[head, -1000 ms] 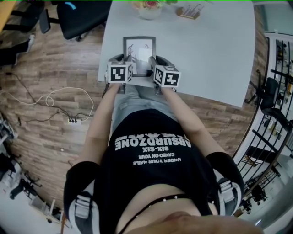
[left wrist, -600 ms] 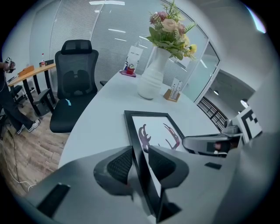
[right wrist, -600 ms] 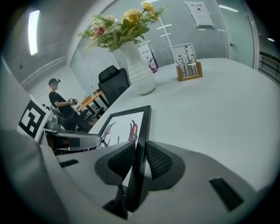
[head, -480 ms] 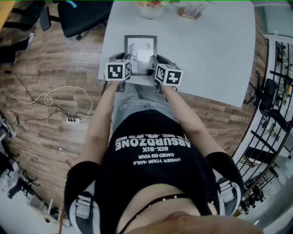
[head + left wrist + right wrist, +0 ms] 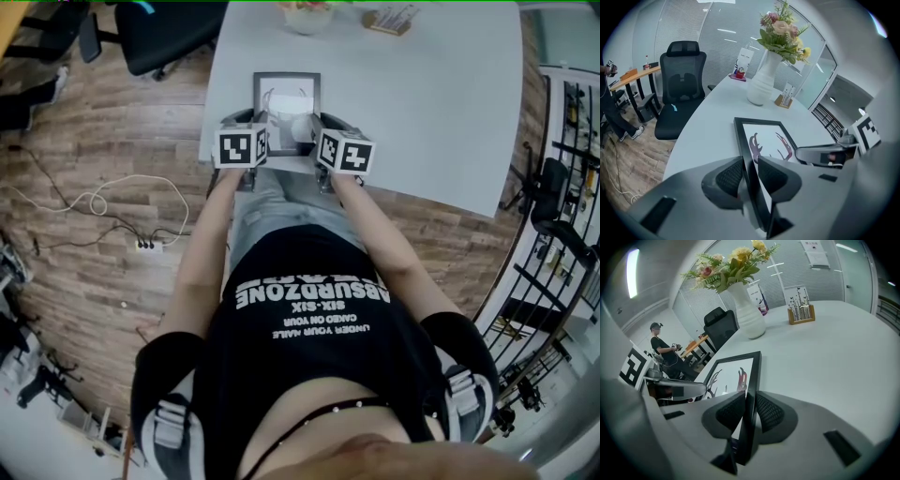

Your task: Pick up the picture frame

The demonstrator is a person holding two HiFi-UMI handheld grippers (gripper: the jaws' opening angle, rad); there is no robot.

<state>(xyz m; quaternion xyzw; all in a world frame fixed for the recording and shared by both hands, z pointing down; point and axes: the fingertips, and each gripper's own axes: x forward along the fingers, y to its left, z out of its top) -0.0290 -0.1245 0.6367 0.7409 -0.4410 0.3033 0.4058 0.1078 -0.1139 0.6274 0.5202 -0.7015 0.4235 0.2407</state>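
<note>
Both pairs of jaws are closing. The left gripper point(image 5: 750, 174) straddles the left rail of the frame point(image 5: 286, 94) and the right gripper point(image 5: 751, 411) the right rail, with pads nearly touching but not yet clamped. The frame lies on the table point(image 5: 422, 94), unmoved since a second ago. Lifting looks next.

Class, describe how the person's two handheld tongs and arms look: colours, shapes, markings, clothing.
The left tongs and right tongs are grey shells with rounded tips and dark cross-hatched pads; both are closing with the picture frame between them. Each carries a white cube printed with black square markers. The person wears a black short-sleeved T-shirt with white lettering.
</note>
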